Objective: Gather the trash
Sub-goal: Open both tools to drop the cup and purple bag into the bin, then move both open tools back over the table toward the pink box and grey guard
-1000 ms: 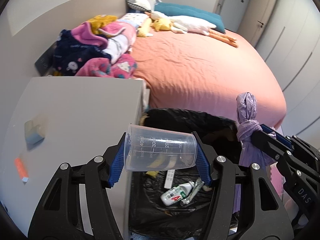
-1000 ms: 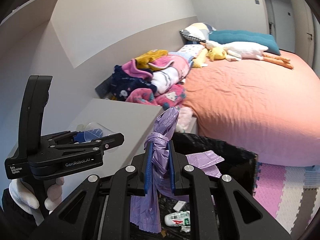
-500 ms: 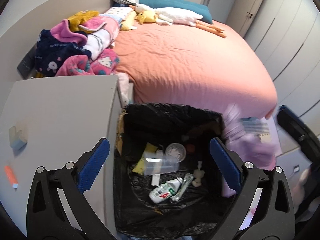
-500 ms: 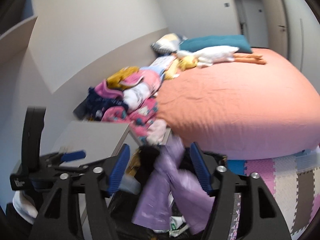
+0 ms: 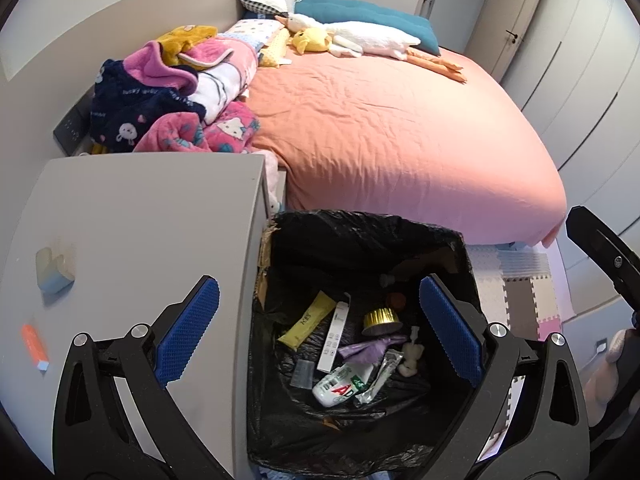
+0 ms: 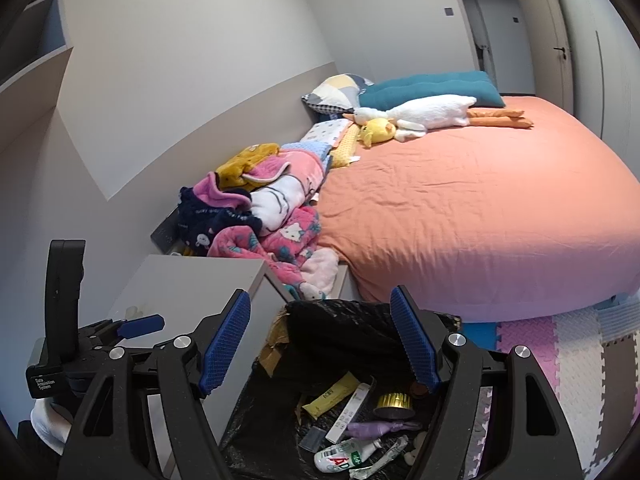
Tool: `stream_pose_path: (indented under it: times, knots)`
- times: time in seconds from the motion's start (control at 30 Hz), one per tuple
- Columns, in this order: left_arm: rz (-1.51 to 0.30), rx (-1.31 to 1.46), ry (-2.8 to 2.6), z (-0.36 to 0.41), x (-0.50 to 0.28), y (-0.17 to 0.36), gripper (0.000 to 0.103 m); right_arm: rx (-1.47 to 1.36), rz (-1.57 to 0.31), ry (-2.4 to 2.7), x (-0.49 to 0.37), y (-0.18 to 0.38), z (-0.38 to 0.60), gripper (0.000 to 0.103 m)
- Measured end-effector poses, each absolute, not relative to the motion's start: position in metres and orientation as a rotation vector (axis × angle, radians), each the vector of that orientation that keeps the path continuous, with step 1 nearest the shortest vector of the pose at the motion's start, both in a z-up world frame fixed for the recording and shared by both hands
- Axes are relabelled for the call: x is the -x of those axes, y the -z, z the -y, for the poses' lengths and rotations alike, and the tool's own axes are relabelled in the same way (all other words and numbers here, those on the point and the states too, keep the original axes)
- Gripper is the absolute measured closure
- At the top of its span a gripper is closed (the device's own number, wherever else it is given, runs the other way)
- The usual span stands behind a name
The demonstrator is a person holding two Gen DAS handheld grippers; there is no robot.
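Below, centre frame: black-lined trash bin (image 5: 466, 256) beside the grey table (image 5: 152, 208). Left gripper (image 5: 316, 332) spread wide, empty, over the bin. Right gripper (image 6: 320, 344) jaws opening, nothing between them. Purple bag (image 5: 366, 349), clear measuring cup (image 5: 302, 374), white bottle (image 5: 338, 386) lie at bin bottom.
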State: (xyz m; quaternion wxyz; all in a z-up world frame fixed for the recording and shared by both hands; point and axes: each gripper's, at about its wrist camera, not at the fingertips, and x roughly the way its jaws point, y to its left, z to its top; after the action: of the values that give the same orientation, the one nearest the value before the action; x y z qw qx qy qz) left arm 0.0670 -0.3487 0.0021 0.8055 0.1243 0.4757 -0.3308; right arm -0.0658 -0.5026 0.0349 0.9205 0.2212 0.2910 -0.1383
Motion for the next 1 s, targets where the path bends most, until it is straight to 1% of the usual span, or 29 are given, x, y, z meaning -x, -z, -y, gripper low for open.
stream_pose_path:
  times: [0.33, 1.0]
  knots:
    - [-1.018, -0.235, 0.637, 0.314, -0.073, -0.003, 0.007, -0.428, -0.613, 0.2, 0.042, -0.034, 0.472, 0.03]
    - [-1.027, -0.144, 0.424, 0.211, -0.093, 0.001, 0.007, -0.367, -0.673, -0.015, -0.016, -0.029, 0.385, 0.03]
